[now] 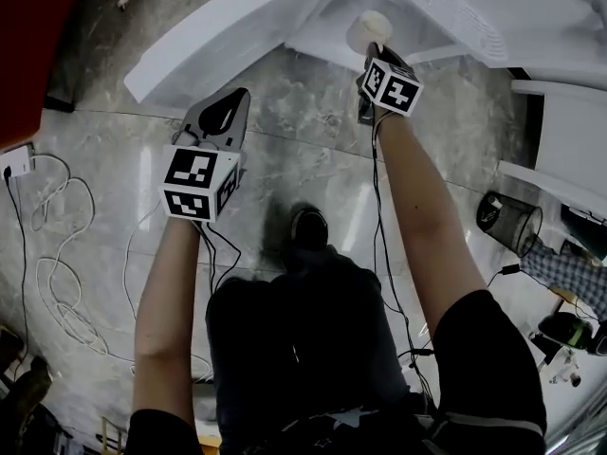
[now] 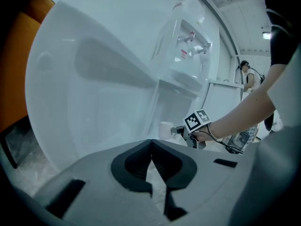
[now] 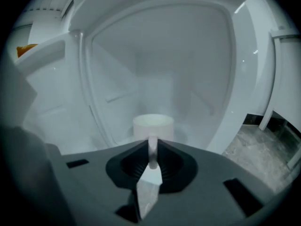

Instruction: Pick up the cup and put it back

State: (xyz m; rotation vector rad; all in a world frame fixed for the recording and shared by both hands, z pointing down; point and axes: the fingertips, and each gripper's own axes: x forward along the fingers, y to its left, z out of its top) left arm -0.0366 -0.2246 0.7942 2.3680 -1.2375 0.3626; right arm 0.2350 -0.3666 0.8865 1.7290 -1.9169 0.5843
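A white cup is inside the open white fridge, over a shelf. My right gripper is shut on the cup's handle, and the cup's body stands upright just past the jaws. Whether the base touches the shelf I cannot tell. My left gripper hangs over the marble floor to the left, in front of the fridge door, with its jaws shut and nothing in them. The left gripper view also takes in the cup and the right gripper from the side.
The fridge door swings open to the left. White cables and a power strip lie on the floor at left. A mesh bin stands at right. Another person is in the background.
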